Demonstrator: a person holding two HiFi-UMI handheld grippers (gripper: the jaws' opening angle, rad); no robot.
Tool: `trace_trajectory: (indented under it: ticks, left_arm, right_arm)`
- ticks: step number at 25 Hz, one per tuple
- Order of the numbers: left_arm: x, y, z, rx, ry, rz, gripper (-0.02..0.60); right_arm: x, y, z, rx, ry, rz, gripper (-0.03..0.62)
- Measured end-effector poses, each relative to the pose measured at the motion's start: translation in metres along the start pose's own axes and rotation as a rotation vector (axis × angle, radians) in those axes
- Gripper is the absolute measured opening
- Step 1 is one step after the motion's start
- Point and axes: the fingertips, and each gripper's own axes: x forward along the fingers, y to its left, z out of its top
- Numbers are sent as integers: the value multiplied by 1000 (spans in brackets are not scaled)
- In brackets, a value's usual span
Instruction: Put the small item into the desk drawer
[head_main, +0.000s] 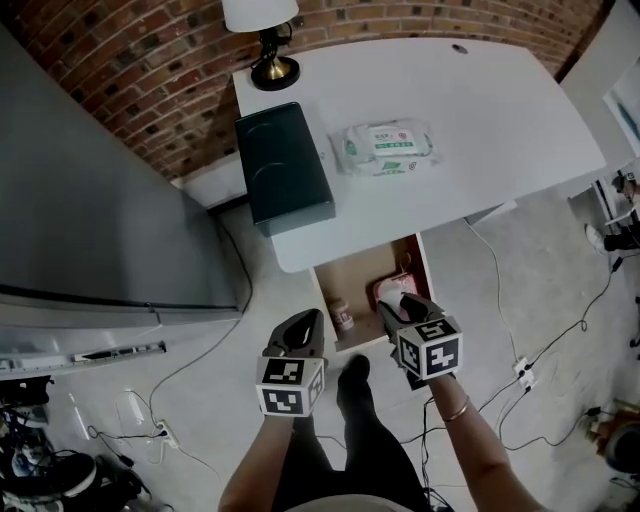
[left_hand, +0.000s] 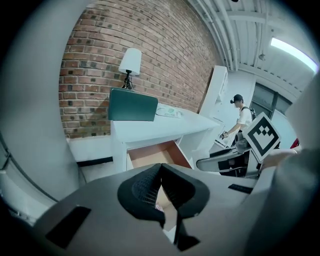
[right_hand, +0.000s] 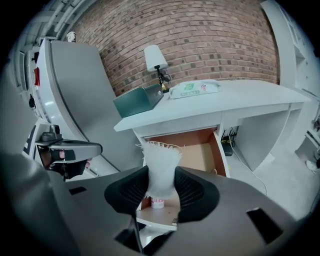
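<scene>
The desk drawer (head_main: 345, 278) stands pulled out under the white desk (head_main: 450, 120), its brown inside showing. My right gripper (head_main: 397, 306) is over the drawer's right half, shut on a white foam net sleeve (right_hand: 160, 167) that sticks up from between the pads with a frayed top. A small bottle (head_main: 343, 316) with a red label stands in the drawer near its front, seen below the sleeve as the bottle (right_hand: 157, 202). My left gripper (head_main: 305, 322) hovers at the drawer's front left corner, shut with nothing in it, its pads (left_hand: 150, 187) touching at the tip.
On the desk are a dark green box (head_main: 283, 165), a pack of wet wipes (head_main: 385, 147) and a lamp (head_main: 270, 40). A tall grey cabinet (head_main: 100, 200) stands left. Cables (head_main: 520, 370) cross the floor. A person (left_hand: 242, 117) stands in the far background.
</scene>
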Motion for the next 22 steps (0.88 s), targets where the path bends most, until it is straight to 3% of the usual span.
trace_trajectory:
  ticks: [22]
  left_arm:
    - [28, 46, -54, -111, 12, 122, 21]
  right_arm:
    - [132, -32, -45, -72, 163, 27, 170]
